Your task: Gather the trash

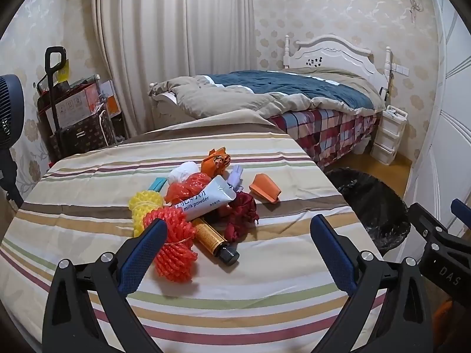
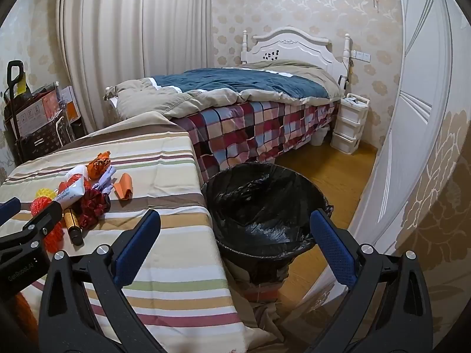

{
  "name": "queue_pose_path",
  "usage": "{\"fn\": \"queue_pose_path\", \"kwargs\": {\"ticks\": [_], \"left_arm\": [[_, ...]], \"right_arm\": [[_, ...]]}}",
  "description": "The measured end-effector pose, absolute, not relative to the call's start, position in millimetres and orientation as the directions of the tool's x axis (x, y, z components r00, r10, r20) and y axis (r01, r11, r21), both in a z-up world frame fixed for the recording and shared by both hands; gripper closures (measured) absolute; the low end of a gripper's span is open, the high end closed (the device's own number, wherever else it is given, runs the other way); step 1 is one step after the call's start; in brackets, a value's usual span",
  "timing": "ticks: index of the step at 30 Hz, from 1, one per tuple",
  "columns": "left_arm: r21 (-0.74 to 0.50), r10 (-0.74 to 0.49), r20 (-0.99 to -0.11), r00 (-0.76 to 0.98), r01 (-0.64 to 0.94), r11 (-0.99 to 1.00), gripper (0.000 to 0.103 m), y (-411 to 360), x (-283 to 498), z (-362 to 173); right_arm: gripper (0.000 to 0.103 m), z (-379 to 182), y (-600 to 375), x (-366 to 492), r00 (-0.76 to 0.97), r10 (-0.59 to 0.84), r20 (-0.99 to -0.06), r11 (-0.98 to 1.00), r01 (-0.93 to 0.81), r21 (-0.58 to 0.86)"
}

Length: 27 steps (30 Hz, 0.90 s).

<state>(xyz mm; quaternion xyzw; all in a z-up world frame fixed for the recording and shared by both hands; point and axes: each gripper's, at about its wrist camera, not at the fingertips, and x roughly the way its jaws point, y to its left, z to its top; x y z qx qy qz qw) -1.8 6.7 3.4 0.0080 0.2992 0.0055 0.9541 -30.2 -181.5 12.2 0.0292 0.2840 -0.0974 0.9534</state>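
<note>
A heap of trash lies on the striped tablecloth (image 1: 265, 270): a white milk powder tube (image 1: 206, 200), an orange foam net (image 1: 173, 250), a yellow foam net (image 1: 144, 206), a brown bottle (image 1: 216, 241), a dark red crumpled wrapper (image 1: 241, 214) and an orange paper cone (image 1: 265, 191). My left gripper (image 1: 238, 235) hovers open just in front of the heap, holding nothing. A bin lined with a black bag (image 2: 265, 206) stands on the floor by the table's right edge. Open and empty, my right gripper (image 2: 234, 225) hangs over the table edge and the bin's near rim.
A bed (image 2: 250, 94) with a plaid sheet stands behind the table and bin. A white drawer unit (image 2: 350, 123) sits beside it. A white door (image 2: 412, 117) is at the right. A fan (image 1: 10, 111) and a cart of boxes (image 1: 76, 108) stand at the left.
</note>
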Motion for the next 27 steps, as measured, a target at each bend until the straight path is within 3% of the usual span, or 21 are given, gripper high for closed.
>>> {"fn": "queue_pose_path", "kwargs": {"ticks": [27], "left_arm": [[0.030,0.021,-0.571,0.821,-0.005,1.000,0.006,2.2,-3.8,0.3]], "right_arm": [[0.004,12.6,-186.2,-31.3,0.815,-0.170,-0.553,0.979,0.204,-0.001]]}}
